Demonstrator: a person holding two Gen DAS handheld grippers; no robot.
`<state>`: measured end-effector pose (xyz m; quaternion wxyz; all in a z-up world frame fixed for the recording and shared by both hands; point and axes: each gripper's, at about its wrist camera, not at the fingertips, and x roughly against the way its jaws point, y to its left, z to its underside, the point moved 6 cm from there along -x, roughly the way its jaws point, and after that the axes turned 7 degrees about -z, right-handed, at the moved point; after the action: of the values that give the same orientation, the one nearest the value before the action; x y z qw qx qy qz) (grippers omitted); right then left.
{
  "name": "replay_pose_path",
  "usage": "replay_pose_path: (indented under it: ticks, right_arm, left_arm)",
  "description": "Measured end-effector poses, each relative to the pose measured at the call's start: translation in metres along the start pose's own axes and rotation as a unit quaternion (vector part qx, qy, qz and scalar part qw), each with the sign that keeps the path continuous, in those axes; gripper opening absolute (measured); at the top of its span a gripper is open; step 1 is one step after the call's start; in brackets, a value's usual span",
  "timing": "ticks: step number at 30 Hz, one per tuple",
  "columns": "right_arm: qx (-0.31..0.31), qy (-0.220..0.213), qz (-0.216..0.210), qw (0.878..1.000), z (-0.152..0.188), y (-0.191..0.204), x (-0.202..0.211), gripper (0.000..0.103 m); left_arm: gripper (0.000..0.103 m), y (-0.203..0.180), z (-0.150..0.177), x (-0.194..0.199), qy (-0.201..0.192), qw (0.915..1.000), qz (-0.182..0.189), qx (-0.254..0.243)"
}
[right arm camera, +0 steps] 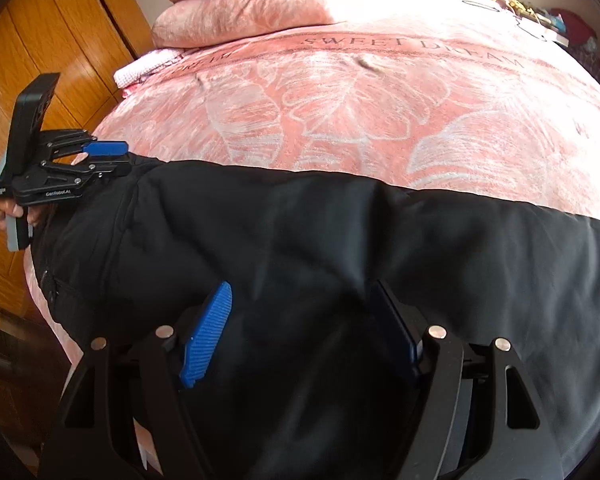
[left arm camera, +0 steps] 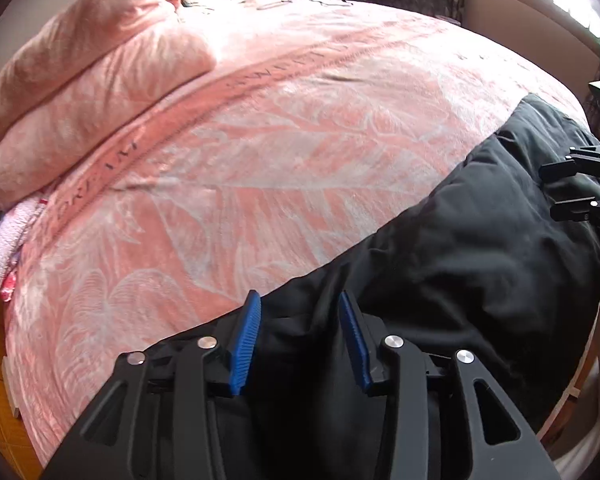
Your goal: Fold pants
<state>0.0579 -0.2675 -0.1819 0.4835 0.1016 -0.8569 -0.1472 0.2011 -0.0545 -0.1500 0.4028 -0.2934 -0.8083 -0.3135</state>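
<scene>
Filling the lower right of both views, the smooth black pants (left arm camera: 479,240) lie on a fuzzy pink blanket (left arm camera: 260,140). Left gripper (left arm camera: 300,312) and right gripper (right arm camera: 303,300) gape wide, ribbed blue pads (right arm camera: 208,332) gripping nothing.

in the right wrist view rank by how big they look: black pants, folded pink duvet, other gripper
1. black pants, though nearness to the camera inflates them
2. folded pink duvet
3. left gripper, smallest
</scene>
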Motion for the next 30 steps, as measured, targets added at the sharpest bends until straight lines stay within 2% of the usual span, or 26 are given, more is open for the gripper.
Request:
replay_pose_path:
  ticks: [2, 5, 6, 8, 10, 13, 15, 17, 20, 24, 27, 30]
  right_arm:
    - [-0.022, -0.012, 0.001, 1.0, 0.003, -0.012, 0.019, 0.071]
    - [-0.057, -0.03, 0.011, 0.998, 0.012, -0.035, 0.054, 0.07]
    - [-0.07, -0.037, 0.016, 0.997, 0.016, -0.044, 0.067, 0.07]
    - [-0.091, -0.051, 0.029, 0.994, 0.024, -0.062, 0.092, 0.07]
    - [-0.106, -0.067, 0.053, 0.991, 0.031, -0.084, 0.117, 0.07]
    - [-0.128, -0.083, 0.118, 0.981, 0.044, -0.125, 0.152, 0.07]
    - [-0.135, -0.085, 0.168, 0.973, 0.055, -0.153, 0.171, 0.07]
    - [-0.138, -0.075, 0.223, 0.962, 0.071, -0.182, 0.184, 0.07]
    - [-0.159, -0.062, 0.262, 0.95, 0.1, -0.217, 0.194, 0.067]
    - [-0.206, -0.055, 0.273, 0.938, 0.137, -0.25, 0.197, 0.064]
    - [-0.218, -0.054, 0.264, 0.938, 0.151, -0.256, 0.193, 0.064]
    - [-0.204, -0.052, 0.256, 0.943, 0.152, -0.249, 0.186, 0.063]
  left_arm:
    - [0.055, -0.007, -0.004, 0.025, -0.023, 0.9994, -0.005, 0.026]
    - [0.077, -0.033, -0.008, 0.052, -0.033, 0.9978, -0.014, 0.056]
    - [0.077, -0.048, -0.01, 0.058, -0.039, 0.9975, -0.011, 0.058]
    - [0.077, -0.084, -0.009, 0.067, -0.043, 0.9976, 0.02, 0.05]
    - [0.077, -0.121, -0.008, 0.071, -0.048, 0.9983, 0.022, 0.024]
    - [0.077, -0.17, -0.004, 0.069, -0.05, 0.9986, 0.001, -0.018]
    - [0.077, -0.194, 0.0, 0.065, -0.047, 0.9984, 0.001, -0.032]
    - [0.077, -0.209, 0.0, 0.059, -0.044, 0.9983, -0.013, -0.035]
    - [0.077, -0.218, 0.001, 0.049, -0.038, 0.9983, -0.029, -0.032]
    - [0.081, -0.209, 0.003, 0.035, -0.015, 0.9987, -0.048, -0.002]
    - [0.081, -0.187, 0.002, 0.027, 0.001, 0.9972, -0.046, 0.06]
    - [0.081, -0.167, -0.001, 0.022, 0.012, 0.9927, -0.037, 0.114]
